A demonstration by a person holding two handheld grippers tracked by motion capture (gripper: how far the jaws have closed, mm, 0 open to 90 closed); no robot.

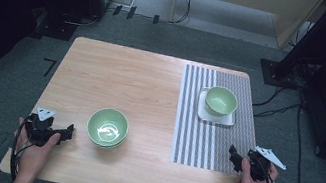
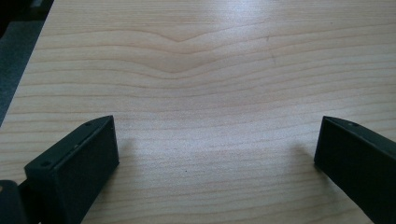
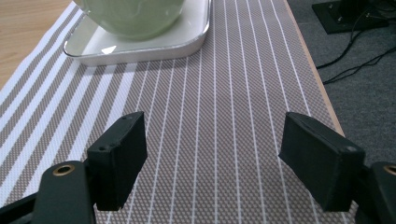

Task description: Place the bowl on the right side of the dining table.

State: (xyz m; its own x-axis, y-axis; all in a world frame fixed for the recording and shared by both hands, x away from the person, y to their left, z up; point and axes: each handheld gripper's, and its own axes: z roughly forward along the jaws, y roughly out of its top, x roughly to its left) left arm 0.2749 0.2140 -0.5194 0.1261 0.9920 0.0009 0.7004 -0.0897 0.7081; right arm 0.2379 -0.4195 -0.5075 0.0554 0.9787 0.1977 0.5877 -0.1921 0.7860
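Note:
A pale green bowl (image 1: 108, 127) sits on the wooden table (image 1: 117, 78) near its front middle. A second green bowl (image 1: 221, 101) stands on a white square plate (image 1: 202, 109) on the striped grey placemat (image 1: 192, 142) at the right. My left gripper (image 1: 70, 131) rests at the table's front left, open, just left of the near bowl, with bare wood between its jaws. My right gripper (image 1: 232, 154) is open over the placemat's front right corner. In the right gripper view the bowl (image 3: 135, 16) and plate (image 3: 187, 37) lie ahead of the gripper (image 3: 212, 149).
Grey carpet surrounds the table. Black stands and cables (image 1: 276, 99) lie on the floor at the right and back left. A light wooden furniture piece (image 1: 242, 4) stands behind the table. The table's right edge (image 3: 322, 88) runs close beside the right gripper.

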